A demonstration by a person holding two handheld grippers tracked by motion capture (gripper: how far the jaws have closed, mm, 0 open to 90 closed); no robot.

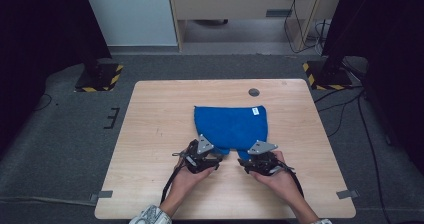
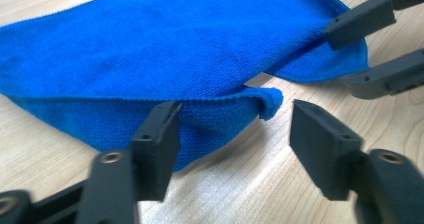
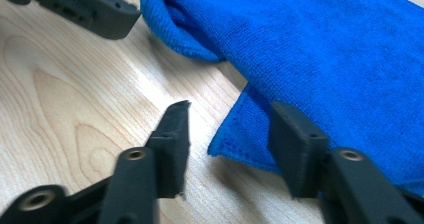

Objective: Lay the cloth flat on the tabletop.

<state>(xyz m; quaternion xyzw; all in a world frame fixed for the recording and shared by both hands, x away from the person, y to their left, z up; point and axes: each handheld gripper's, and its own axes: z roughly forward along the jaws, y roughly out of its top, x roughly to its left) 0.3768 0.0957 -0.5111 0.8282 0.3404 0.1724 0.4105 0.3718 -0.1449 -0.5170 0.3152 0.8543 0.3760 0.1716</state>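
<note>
Fingers (image 2: 155,134) of both grippers straddle blue cloth (image 1: 230,126) corners.

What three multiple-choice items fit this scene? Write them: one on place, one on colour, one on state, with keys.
1. Where does the cloth lie?
A. on the wooden table
B. on the floor
C. draped over a forearm

2. What colour is the cloth?
A. red
B. blue
C. white

3. How do the left gripper's jaws stand?
A. clamped on a bottle
B. fully shut on nothing
C. apart, a folded cloth corner between them

Key: 1 A, the high view shows it flat on the tabletop; 2 B, it is blue in every view; 3 C, the left gripper view shows a gap around the corner.
</note>
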